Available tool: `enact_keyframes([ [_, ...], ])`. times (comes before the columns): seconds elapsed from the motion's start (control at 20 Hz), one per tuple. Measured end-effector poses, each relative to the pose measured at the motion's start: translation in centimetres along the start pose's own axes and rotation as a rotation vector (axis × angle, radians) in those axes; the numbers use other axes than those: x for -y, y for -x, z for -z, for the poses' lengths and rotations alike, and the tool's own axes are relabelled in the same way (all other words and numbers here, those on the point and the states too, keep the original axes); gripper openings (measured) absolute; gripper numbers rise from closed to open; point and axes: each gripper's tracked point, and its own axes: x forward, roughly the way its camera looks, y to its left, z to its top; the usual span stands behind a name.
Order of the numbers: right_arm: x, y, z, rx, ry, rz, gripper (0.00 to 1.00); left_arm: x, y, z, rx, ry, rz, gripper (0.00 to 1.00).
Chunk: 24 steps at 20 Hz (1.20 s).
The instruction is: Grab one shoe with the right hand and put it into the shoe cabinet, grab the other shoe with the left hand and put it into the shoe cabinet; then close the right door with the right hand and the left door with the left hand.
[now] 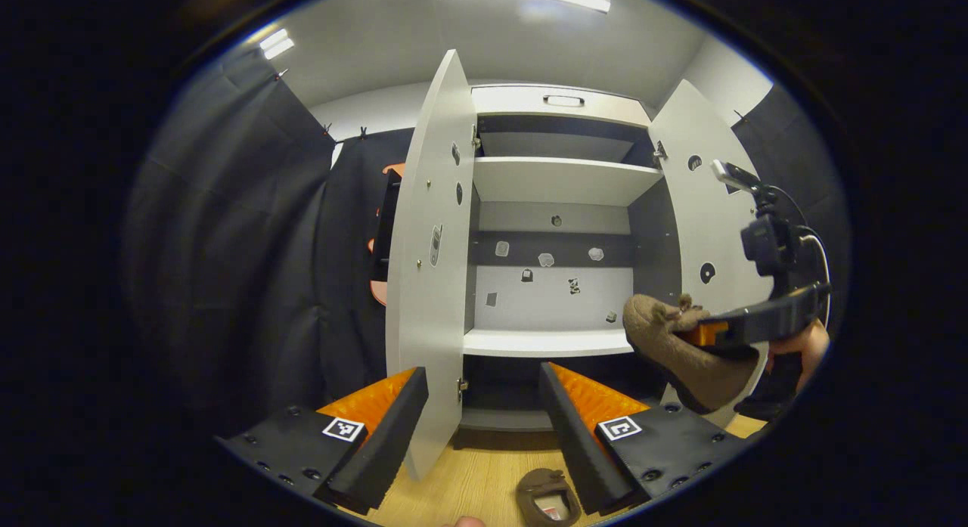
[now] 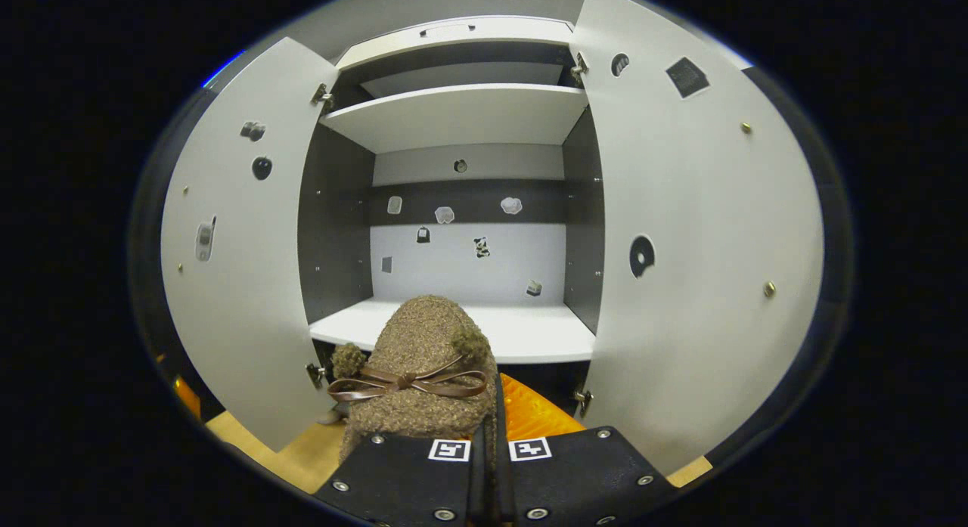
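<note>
A brown fuzzy shoe with a bow [image 2: 420,368] is held off the floor in front of the open shoe cabinet, toe toward the lower white shelf [image 2: 529,334]. My right gripper [image 2: 495,417] is shut on its rim. In the left gripper view that same shoe [image 1: 681,353] and the right gripper [image 1: 711,334] hang at the right, level with the shelf [image 1: 544,342]. The other brown shoe [image 1: 546,498] lies on the wooden floor just below my left gripper [image 1: 484,417], which is open and holds nothing.
Both cabinet doors stand wide open: the left door [image 1: 427,270] close ahead of my left finger, the right door [image 1: 699,232] behind the held shoe. An upper shelf [image 1: 560,179] sits above. A hand [image 1: 809,349] holds the right gripper.
</note>
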Motion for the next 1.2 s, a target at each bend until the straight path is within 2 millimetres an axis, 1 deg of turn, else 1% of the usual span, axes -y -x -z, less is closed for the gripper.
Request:
enact_keyframes([
  [0.05, 0.0, -1.7, -1.6, 0.005, -0.005, -0.002, 0.04, -0.1, 0.2, 0.1, 0.002, -0.003, -0.004, 0.96],
  [0.1, 0.1, -3.9, -2.9, 0.009, -0.001, 0.0, 0.04, -0.2, 0.3, -0.1, 0.004, -0.008, -0.006, 0.96],
  [0.15, 0.4, -6.1, -3.6, -0.004, 0.016, 0.012, 0.04, -0.2, 0.4, 0.0, 0.007, -0.013, -0.006, 0.96],
  [0.3, 1.4, -13.5, -4.1, -0.073, 0.041, 0.057, 0.05, -0.4, 0.2, 0.0, 0.002, -0.009, -0.002, 0.96],
  [0.4, 2.3, -17.9, -3.3, -0.133, 0.047, 0.097, 0.05, -0.7, 0.1, 0.3, -0.007, -0.011, -0.006, 0.96],
  [0.5, 3.2, -21.6, -1.1, -0.232, 0.049, 0.135, 0.04, -1.2, -0.1, 0.4, -0.012, -0.013, -0.015, 0.96],
  [0.6, 3.7, -24.2, 0.5, -0.289, 0.035, 0.15, 0.04, -1.6, -0.2, 0.7, -0.02, -0.012, -0.027, 0.96],
  [0.65, 4.0, -25.1, 1.2, -0.304, 0.032, 0.159, 0.04, -1.9, -0.2, 1.0, -0.027, -0.011, -0.031, 0.96],
  [0.75, 4.3, -25.8, 2.6, -0.347, 0.027, 0.158, 0.06, -2.2, -0.5, 1.6, -0.045, -0.012, -0.036, 0.96],
  [0.8, 4.4, -26.2, 3.0, -0.365, 0.02, 0.157, 0.09, -2.4, -0.7, 1.7, -0.051, -0.015, -0.038, 0.96],
  [0.85, 4.5, -26.3, 3.4, -0.383, 0.006, 0.158, 0.11, -2.6, -0.8, 1.8, -0.053, -0.02, -0.042, 0.96],
  [0.95, 4.5, -26.3, 3.2, -0.392, -0.003, 0.155, 0.15, -2.9, -1.1, 1.7, -0.053, -0.022, -0.049, 0.96],
  [1.05, 4.6, -25.7, 3.2, -0.398, 0.02, 0.147, 0.19, -2.8, -1.1, 1.8, -0.053, -0.013, -0.047, 0.96],
  [1.15, 4.9, -24.9, 2.8, -0.398, 0.035, 0.144, 0.31, -2.6, -1.1, 2.0, -0.054, -0.007, -0.043, 0.96],
  [1.2, 4.8, -24.4, 2.7, -0.405, 0.036, 0.13, 0.4, -2.5, -1.0, 2.1, -0.055, -0.005, -0.041, 0.96],
])
